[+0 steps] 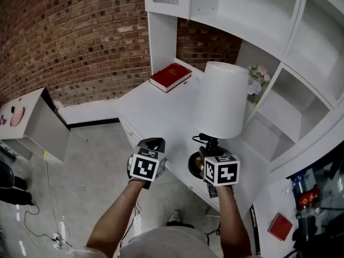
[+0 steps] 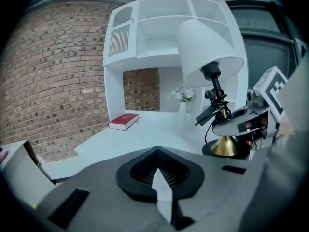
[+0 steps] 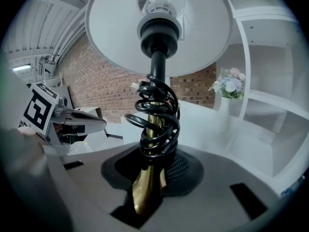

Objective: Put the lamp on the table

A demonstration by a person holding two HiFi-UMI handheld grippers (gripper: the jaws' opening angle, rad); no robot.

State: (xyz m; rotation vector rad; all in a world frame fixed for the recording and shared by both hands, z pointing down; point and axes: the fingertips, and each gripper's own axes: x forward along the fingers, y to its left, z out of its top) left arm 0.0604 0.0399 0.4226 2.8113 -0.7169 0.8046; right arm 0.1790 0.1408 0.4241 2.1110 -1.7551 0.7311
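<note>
right hand-held gripper clamps lamp stem

A closed red book lies flat, just in front of a brick wall. Pale flowers stand in a white vase inside a white shelf unit. A grey cabinet stands on the concrete floor, well apart from the book. A thin cable trails across that floor.

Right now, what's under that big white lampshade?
The right claw grips a brass stem wrapped in coiled black cord, topped by a black socket. From above, the shade covers most of this. Whether a bulb is fitted, I cannot tell.
</note>
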